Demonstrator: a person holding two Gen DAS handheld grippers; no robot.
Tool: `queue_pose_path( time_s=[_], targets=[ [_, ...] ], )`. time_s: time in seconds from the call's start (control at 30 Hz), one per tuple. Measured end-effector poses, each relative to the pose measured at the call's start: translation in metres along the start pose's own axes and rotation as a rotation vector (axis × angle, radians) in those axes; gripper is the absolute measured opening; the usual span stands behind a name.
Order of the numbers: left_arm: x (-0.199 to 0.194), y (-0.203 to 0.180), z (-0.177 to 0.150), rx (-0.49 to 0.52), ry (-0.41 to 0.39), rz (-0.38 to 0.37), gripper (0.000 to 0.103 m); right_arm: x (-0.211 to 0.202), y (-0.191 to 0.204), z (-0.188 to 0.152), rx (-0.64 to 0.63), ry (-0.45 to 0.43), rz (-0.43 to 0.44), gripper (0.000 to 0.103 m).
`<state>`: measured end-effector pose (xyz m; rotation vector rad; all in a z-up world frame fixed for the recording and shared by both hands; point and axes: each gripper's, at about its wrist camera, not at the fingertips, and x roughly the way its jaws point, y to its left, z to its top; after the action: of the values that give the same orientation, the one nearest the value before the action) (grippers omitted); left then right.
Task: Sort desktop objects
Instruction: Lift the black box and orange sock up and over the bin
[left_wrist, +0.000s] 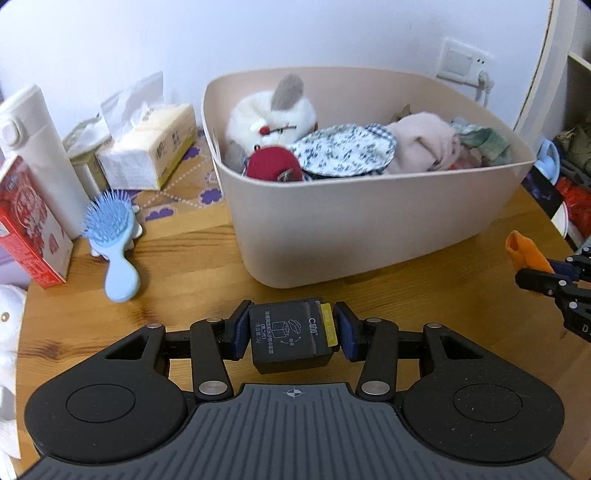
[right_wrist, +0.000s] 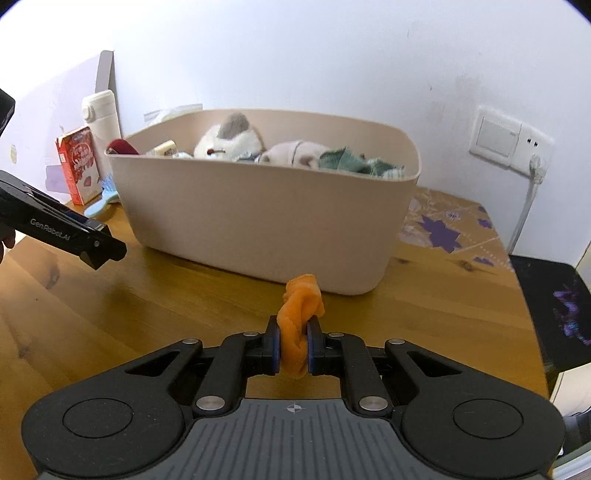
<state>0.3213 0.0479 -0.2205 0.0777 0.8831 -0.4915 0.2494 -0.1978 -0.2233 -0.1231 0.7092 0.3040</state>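
A small black box (left_wrist: 290, 334) is gripped between the blue pads of the left tongs (left_wrist: 291, 332). On its top face the letters "Cmbi" can be read beside a line drawing of an opening carton, with small print too fine to read and a yellow strip along its right edge. An orange piece of soft cloth (right_wrist: 297, 332) is pinched by the right tongs (right_wrist: 294, 349), which are closed tightly on it; its upper end is bunched above the pads. In the right wrist view, "GenRobot.AI" is printed in pale letters on the side of the left tongs.

Both tongs are angled downward over the wooden surface (left_wrist: 184, 266), with the beige bin (left_wrist: 369, 221) just ahead of them. The bin is filled with a white plush toy (left_wrist: 273, 114), a red plush piece (left_wrist: 271, 162), a floral cloth (left_wrist: 343, 151), a pink cloth (left_wrist: 421, 144) and a green cloth (left_wrist: 484, 142).

To the left of the bin, a blue hairbrush (left_wrist: 114, 240) is lying on the surface. Behind it are a red carton (left_wrist: 29, 229) with unreadable print, a white bottle (left_wrist: 40, 155) and a pack of tissues (left_wrist: 147, 151). A wall socket (right_wrist: 511, 142) with a plugged-in cable is seen to the right.
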Motion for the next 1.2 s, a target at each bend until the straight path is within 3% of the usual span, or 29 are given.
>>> queue_pose_path(
  time_s=[0.4,0.8,1.2],
  targets=[
    [-0.052,-0.010,0.005,0.045,-0.076,-0.022,0.048,-0.047,0.003,0.011,-0.019,-0.076,-0.020,0.013],
    [-0.092,-0.011,0.028,0.092,-0.163,-0.018,0.048,-0.094,-0.004,0.047,-0.055,-0.228,-0.044,0.012],
    [-0.110,-0.018,0.064,0.135,-0.231,-0.013,0.048,-0.100,-0.015,0.086,-0.123,-0.289,-0.046,0.012]
  ],
)
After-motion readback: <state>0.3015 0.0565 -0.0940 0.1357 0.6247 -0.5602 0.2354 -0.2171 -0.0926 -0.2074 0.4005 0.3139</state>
